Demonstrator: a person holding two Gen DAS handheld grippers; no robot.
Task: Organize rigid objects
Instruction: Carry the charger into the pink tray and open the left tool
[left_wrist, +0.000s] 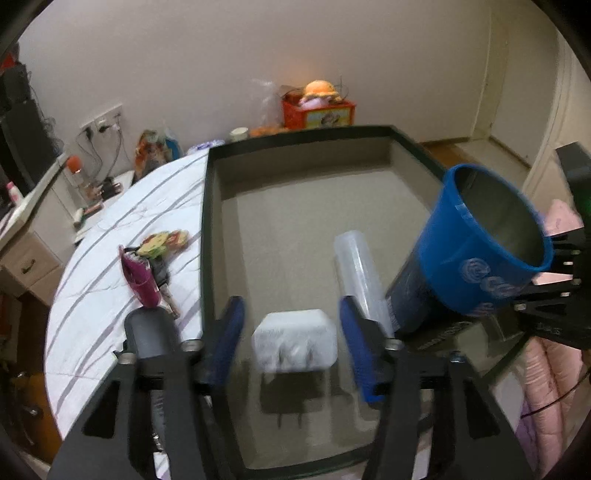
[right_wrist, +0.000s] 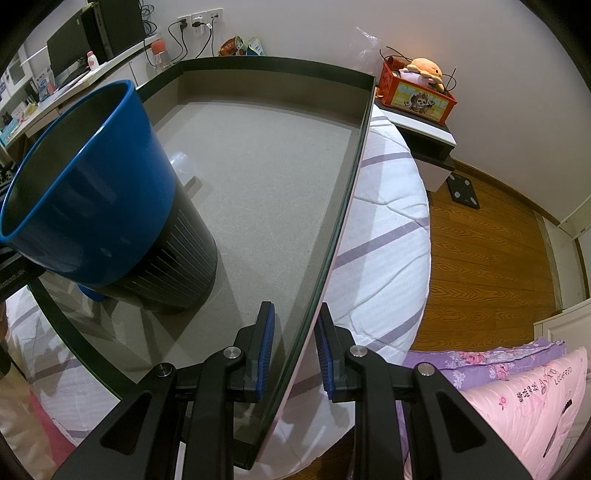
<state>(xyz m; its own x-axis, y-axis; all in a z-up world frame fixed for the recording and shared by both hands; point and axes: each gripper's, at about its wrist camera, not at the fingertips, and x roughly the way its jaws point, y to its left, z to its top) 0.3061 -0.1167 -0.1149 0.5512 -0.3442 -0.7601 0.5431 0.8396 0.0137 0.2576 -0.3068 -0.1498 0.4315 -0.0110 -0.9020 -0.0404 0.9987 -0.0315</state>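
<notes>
A dark-rimmed tray (left_wrist: 295, 134) with a beige floor lies on the bed. My left gripper (left_wrist: 291, 306) is open over its near end. A white plug adapter (left_wrist: 295, 339), slightly blurred, sits between the blue pads (left_wrist: 231, 325) with a gap on each side. Beside it lies a clear plastic tube (left_wrist: 356, 266). A blue cup (left_wrist: 480, 251) leans tilted in a black ribbed container (left_wrist: 410, 295). My right gripper (right_wrist: 295, 310) is shut on the tray's rim (right_wrist: 332, 229), one pad inside the wall and one outside. The blue cup (right_wrist: 92, 177) fills the left of that view.
On the striped sheet left of the tray lie a magenta item (left_wrist: 138, 277), keys, a colourful flat piece (left_wrist: 166, 242) and a grey cylinder (left_wrist: 151, 332). A red box (right_wrist: 417, 92) with a plush toy stands on a nightstand. Pink bedding (right_wrist: 524, 406) and wooden floor (right_wrist: 491, 240) are to the right.
</notes>
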